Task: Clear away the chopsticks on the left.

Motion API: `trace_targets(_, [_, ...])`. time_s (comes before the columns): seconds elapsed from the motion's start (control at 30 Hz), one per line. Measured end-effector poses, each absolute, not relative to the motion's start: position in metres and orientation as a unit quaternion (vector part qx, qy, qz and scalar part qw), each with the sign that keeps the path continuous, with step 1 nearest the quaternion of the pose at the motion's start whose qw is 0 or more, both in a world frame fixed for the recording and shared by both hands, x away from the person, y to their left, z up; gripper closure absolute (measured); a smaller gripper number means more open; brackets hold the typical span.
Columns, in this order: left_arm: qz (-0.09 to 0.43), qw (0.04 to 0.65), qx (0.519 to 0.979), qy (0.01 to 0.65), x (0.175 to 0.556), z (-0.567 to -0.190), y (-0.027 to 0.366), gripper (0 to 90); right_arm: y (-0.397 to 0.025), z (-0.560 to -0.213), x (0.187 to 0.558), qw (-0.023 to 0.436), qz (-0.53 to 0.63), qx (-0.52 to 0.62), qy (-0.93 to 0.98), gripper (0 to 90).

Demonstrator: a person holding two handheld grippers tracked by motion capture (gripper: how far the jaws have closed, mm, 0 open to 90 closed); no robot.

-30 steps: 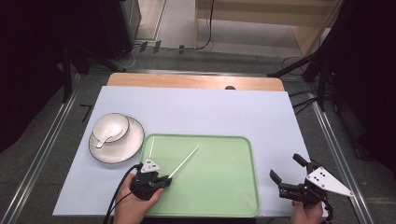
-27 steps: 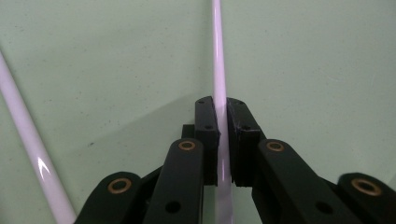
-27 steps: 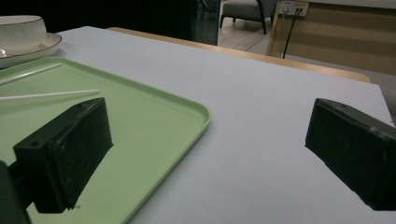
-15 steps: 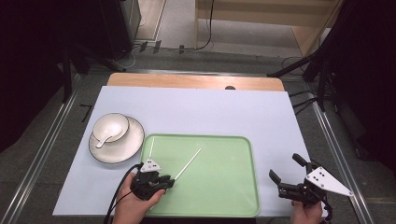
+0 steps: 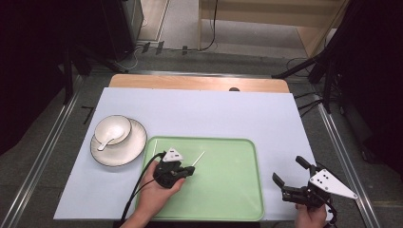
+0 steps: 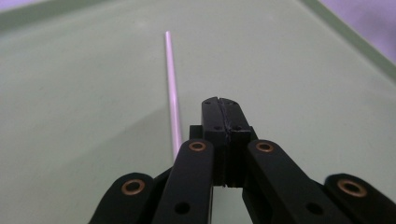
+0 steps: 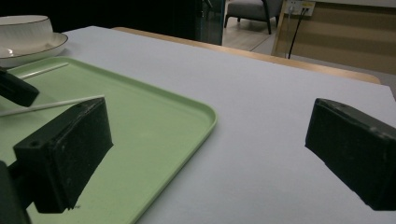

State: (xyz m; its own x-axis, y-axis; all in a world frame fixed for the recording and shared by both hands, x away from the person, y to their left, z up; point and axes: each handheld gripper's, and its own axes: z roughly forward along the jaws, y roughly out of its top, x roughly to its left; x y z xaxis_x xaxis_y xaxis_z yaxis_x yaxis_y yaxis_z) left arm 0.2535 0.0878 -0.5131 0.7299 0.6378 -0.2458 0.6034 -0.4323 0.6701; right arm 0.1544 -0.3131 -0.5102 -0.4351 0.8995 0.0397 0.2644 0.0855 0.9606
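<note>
**Left jaws shut beside the chopstick, right jaws waiting wide**

Nearest you, your right hand-held gripper (image 5: 288,170) hangs over the bare worktop (image 5: 214,114) just off the right rim of the green tray (image 5: 223,194). Its jaws are spread wide with nothing between them. That looks like a parked pose: it is clear of the work, but it faces the tray so it can come in when you need a second grip.

A little farther in, your left hand-held gripper (image 5: 190,172) sits low over the tray's left half. Its jaws are pressed flat against each other. The white chopstick (image 6: 172,88) runs along the left flank of the jaws and on ahead of them, not between the tips. Its near end passes out of sight under the linkage, so I cannot tell whether anything there pins it. From above, it points out of your gripper toward the tray's middle.

Judging by this, the closure has missed the stick. You will likely need to open the jaws, shift them across the shaft and close again. A thin round stick on a smooth tray will probably roll away from a sideways nudge.

Beyond that, a second chopstick (image 7: 42,70) lies near the tray's far left edge, so the tray seems to be where the pair is collected.

Farthest left, off the tray, a bowl (image 5: 113,129) holding a spoon (image 5: 107,142) stands on a plate (image 5: 128,149).
</note>
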Motion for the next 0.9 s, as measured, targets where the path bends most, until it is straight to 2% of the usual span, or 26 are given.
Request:
trace_targets(0.27, [0.054, 0.361, 0.849, 0.381, 0.266, -0.523, 0.074, 90.0, -0.314, -0.511, 0.154, 0.305, 0.518, 0.434, 0.67, 0.5])
trace_targets(0.6, [0.086, 0.357, 0.818, 0.443, 0.276, -0.522, 0.118, 90.0, -0.313, -0.511, 0.155, 0.303, 0.517, 0.433, 0.673, 0.5])
trace_targets(0.9, [0.095, 0.351, 0.814, 0.453, 0.275, -0.52, 0.136, 90.0, -0.31, -0.511, 0.155, 0.304, 0.516, 0.432, 0.674, 0.5])
